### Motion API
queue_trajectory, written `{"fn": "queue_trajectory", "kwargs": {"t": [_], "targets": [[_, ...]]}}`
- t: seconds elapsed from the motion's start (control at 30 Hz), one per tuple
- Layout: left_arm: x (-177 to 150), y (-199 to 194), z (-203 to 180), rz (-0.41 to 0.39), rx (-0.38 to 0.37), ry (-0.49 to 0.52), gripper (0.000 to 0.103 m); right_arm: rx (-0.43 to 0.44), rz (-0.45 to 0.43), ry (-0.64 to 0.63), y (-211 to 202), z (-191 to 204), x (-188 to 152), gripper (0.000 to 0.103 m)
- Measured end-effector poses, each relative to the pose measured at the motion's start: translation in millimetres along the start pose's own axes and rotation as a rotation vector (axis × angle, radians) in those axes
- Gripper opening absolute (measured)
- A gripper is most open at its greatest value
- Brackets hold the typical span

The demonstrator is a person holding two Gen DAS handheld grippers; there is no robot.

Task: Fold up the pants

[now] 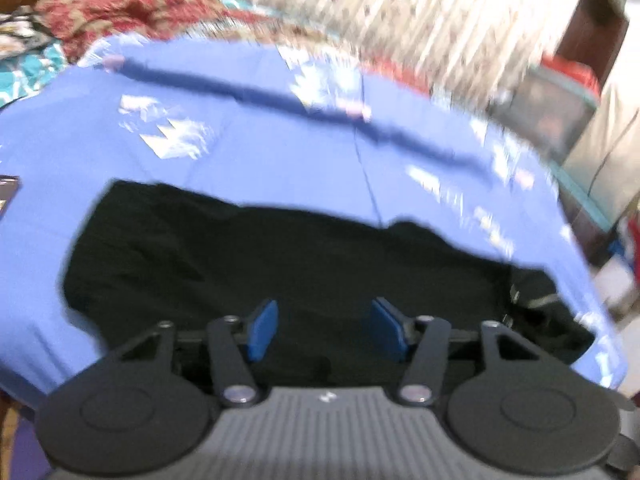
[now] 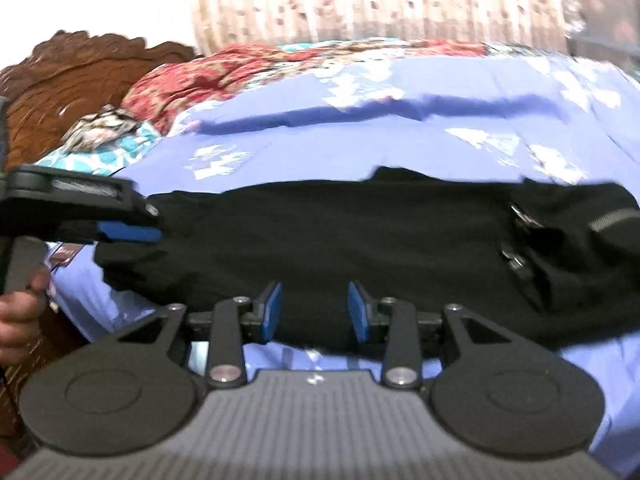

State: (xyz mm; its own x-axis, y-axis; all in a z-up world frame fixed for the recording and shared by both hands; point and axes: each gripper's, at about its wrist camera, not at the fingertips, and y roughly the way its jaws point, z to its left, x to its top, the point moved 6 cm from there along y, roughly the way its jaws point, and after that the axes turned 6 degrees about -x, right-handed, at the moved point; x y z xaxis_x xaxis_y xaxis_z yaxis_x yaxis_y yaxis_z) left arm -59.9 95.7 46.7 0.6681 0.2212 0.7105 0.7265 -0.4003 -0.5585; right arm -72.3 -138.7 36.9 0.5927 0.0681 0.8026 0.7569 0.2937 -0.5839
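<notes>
While the pants [image 2: 340, 240] lie flat in a long black band across the blue sheet [image 2: 360, 144], your left gripper [image 1: 325, 330] hangs over them part open, holding nothing. Your right gripper [image 2: 314, 312] sits at their near edge, pads apart, gripping nothing either. A red blanket [image 2: 224, 72] lies beyond.

Left gripper [image 1: 324, 330] pointed downward, jaws parted, nothing between the blue pads [image 1: 262, 330]. Right gripper [image 2: 314, 312] likewise parted, empty. A hand [image 2: 18, 316] gripped the left handle.
</notes>
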Motion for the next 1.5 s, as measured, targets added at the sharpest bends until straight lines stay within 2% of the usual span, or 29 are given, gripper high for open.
{"fn": "queue_trajectory", "kwargs": {"t": [0.07, 0.13, 0.23, 0.3, 0.4, 0.47, 0.53, 0.57, 0.6, 0.63, 0.67, 0.7, 0.77, 0.83, 0.87, 0.97, 1.03, 1.2, 1.23, 1.27, 1.3, 1.37, 1.43, 1.47, 1.5], "targets": [[1, -19, 23, -0.036, 0.014, -0.054, 0.057, 0.026, 0.035, -0.005, 13, 6, 4, 0.037], [-1, -35, 53, -0.053, 0.061, -0.137, 0.059, 0.052, 0.077, 0.015, 29, 11, 7, 0.030], [-4, -51, 98, -0.068, 0.136, -0.269, 0.063, 0.107, 0.126, 0.053, 53, 25, 18, 0.024], [-6, -51, 121, -0.055, 0.141, -0.362, 0.068, 0.144, 0.140, 0.059, 68, 40, 27, 0.022], [-6, -42, 146, -0.049, 0.043, -0.534, 0.089, 0.203, 0.148, 0.052, 87, 71, 43, 0.021], [-6, -31, 157, -0.054, -0.028, -0.629, 0.093, 0.249, 0.172, 0.064, 99, 88, 49, 0.021], [-5, -11, 161, -0.046, -0.063, -0.657, 0.096, 0.301, 0.245, 0.117, 117, 97, 47, 0.021], [-5, -1, 163, -0.033, -0.066, -0.658, 0.095, 0.340, 0.329, 0.173, 131, 99, 39, 0.022], [-6, 10, 166, -0.021, -0.063, -0.664, 0.088, 0.375, 0.450, 0.243, 150, 100, 24, 0.019], [-6, 20, 167, -0.020, -0.057, -0.667, 0.077, 0.363, 0.522, 0.337, 167, 93, 8, 0.015], [-5, 26, 165, -0.020, -0.047, -0.660, 0.053, 0.388, 0.511, 0.442, 170, 83, 3, 0.011], [-3, 30, 162, -0.023, -0.040, -0.633, 0.041, 0.408, 0.533, 0.521, 172, 75, 0, 0.009], [3, 29, 151, -0.046, -0.073, -0.578, 0.035, 0.429, 0.558, 0.586, 169, 66, -2, 0.009], [14, 25, 133, -0.063, -0.076, -0.487, 0.034, 0.437, 0.541, 0.579, 160, 63, 2, 0.012], [20, 22, 119, -0.075, -0.071, -0.416, 0.033, 0.444, 0.524, 0.581, 155, 62, 4, 0.016], [33, 13, 75, -0.106, -0.076, -0.204, 0.033, 0.464, 0.447, 0.601, 137, 52, 10, 0.016], [37, 14, 43, -0.107, -0.087, -0.057, 0.033, 0.429, 0.383, 0.598, 124, 32, 14, 0.016], [24, 38, -26, -0.038, -0.114, 0.196, 0.034, 0.323, 0.234, 0.662, 89, -38, 18, 0.016], [18, 47, -38, -0.014, -0.120, 0.238, 0.035, 0.303, 0.210, 0.692, 80, -55, 16, 0.016], [12, 56, -47, 0.011, -0.126, 0.272, 0.040, 0.291, 0.194, 0.718, 74, -68, 14, 0.016], [3, 68, -58, 0.051, -0.126, 0.314, 0.050, 0.281, 0.182, 0.745, 69, -79, 10, 0.017], [-13, 82, -76, 0.122, -0.130, 0.365, 0.059, 0.259, 0.171, 0.799, 59, -100, 0, 0.023], [-25, 80, -89, 0.153, -0.175, 0.387, 0.069, 0.231, 0.171, 0.844, 54, -113, -10, 0.034], [-25, 74, -95, 0.139, -0.193, 0.404, 0.076, 0.234, 0.164, 0.863, 53, -114, -13, 0.048], [-24, 68, -99, 0.124, -0.208, 0.416, 0.078, 0.246, 0.155, 0.881, 50, -116, -16, 0.059]]}}
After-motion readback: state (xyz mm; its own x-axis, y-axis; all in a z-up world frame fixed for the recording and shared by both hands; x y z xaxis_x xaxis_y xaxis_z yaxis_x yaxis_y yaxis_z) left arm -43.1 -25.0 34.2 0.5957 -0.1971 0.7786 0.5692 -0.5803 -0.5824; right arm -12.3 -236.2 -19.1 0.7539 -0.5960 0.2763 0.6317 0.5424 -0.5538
